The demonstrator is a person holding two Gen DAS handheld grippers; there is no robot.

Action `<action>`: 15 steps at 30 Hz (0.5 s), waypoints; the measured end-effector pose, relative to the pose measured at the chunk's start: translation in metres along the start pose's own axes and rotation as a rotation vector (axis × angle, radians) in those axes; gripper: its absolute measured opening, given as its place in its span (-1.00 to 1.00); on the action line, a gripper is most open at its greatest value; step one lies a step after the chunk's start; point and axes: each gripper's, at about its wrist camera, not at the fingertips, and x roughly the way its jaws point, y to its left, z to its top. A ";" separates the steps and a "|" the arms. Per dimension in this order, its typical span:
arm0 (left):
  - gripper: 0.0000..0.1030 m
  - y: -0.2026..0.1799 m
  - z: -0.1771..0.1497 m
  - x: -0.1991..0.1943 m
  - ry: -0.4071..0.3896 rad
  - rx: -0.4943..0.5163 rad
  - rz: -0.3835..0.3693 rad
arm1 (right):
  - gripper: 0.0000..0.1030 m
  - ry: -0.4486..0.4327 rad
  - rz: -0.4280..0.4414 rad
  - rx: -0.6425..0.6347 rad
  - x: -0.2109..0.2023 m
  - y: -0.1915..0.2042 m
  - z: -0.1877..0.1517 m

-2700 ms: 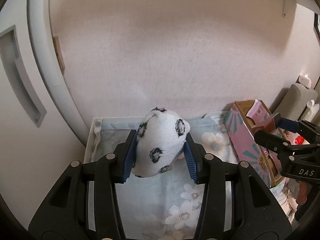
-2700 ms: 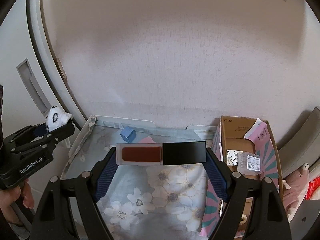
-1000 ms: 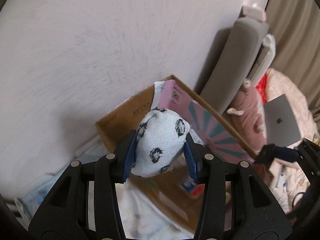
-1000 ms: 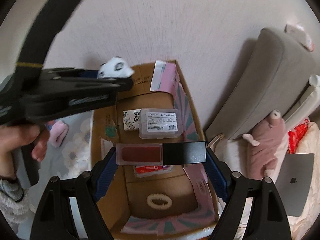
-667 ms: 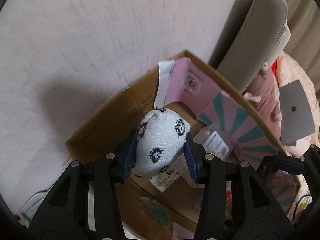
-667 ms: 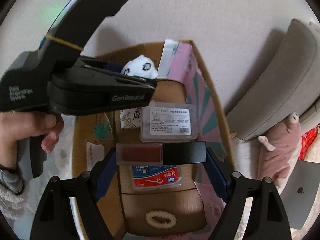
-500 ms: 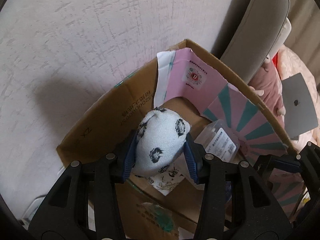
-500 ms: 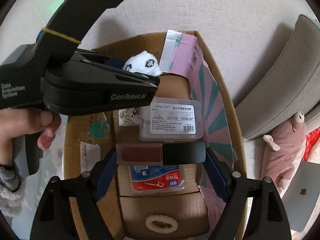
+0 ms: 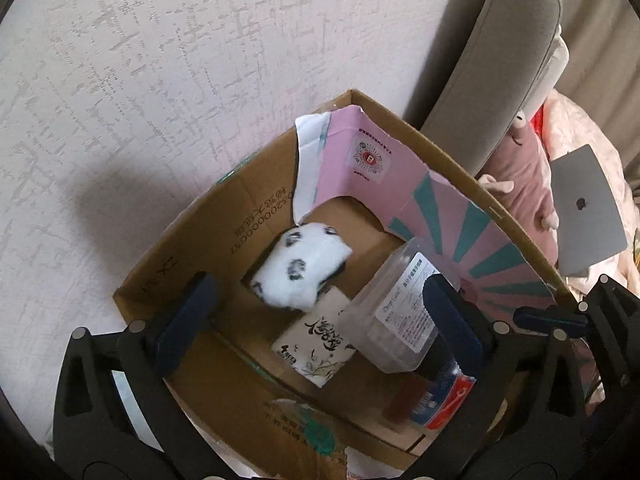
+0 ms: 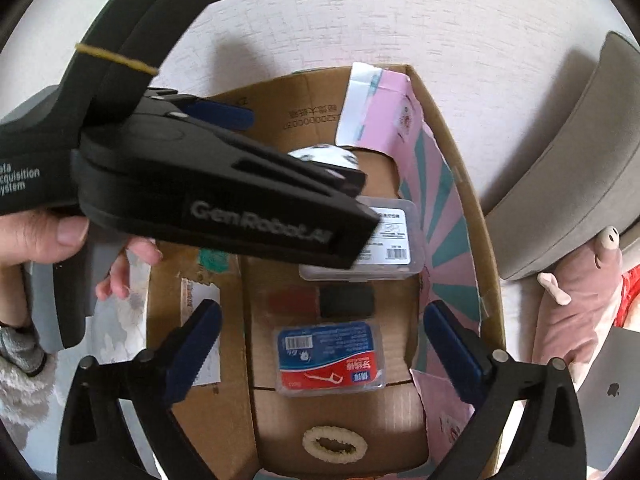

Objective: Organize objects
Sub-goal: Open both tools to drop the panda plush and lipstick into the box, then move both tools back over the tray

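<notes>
Gripper [image 10: 320,342] opening; lipstick [image 10: 322,301] crosswise

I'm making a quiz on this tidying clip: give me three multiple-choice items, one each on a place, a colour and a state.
1. Where is the spotted sock ball?
A. in the left gripper
B. in the cardboard box's far corner
C. on the laptop

2. What colours is the floss pick pack's label?
A. blue and red
B. green and yellow
C. all black

3. How does the right gripper stand?
A. clamped on the lipstick
B. shut on nothing
C. jaws opening, gripping nothing

Answers:
1 B: it lies inside the cardboard box, clear of the left gripper.
2 A: blue above, red below.
3 C: the lipstick lies on the box floor beyond the spread fingers.
</notes>
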 end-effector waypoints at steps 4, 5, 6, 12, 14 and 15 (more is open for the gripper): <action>0.99 0.004 -0.005 -0.007 -0.004 -0.005 0.001 | 0.95 -0.022 -0.024 -0.021 -0.008 0.002 -0.002; 1.00 0.004 -0.006 -0.009 -0.007 -0.009 -0.002 | 0.95 -0.029 -0.034 -0.032 -0.012 0.003 -0.003; 0.99 0.005 -0.006 -0.013 -0.009 -0.013 -0.005 | 0.95 -0.029 -0.038 -0.037 -0.014 0.004 -0.003; 0.99 0.007 -0.012 -0.047 -0.078 -0.011 0.021 | 0.95 -0.049 -0.032 -0.037 -0.045 0.012 -0.007; 0.99 0.007 -0.014 -0.068 -0.105 -0.018 0.017 | 0.95 -0.073 -0.033 -0.042 -0.060 0.018 -0.010; 0.99 0.007 -0.017 -0.082 -0.123 -0.022 0.025 | 0.95 -0.085 -0.036 -0.046 -0.066 0.021 -0.011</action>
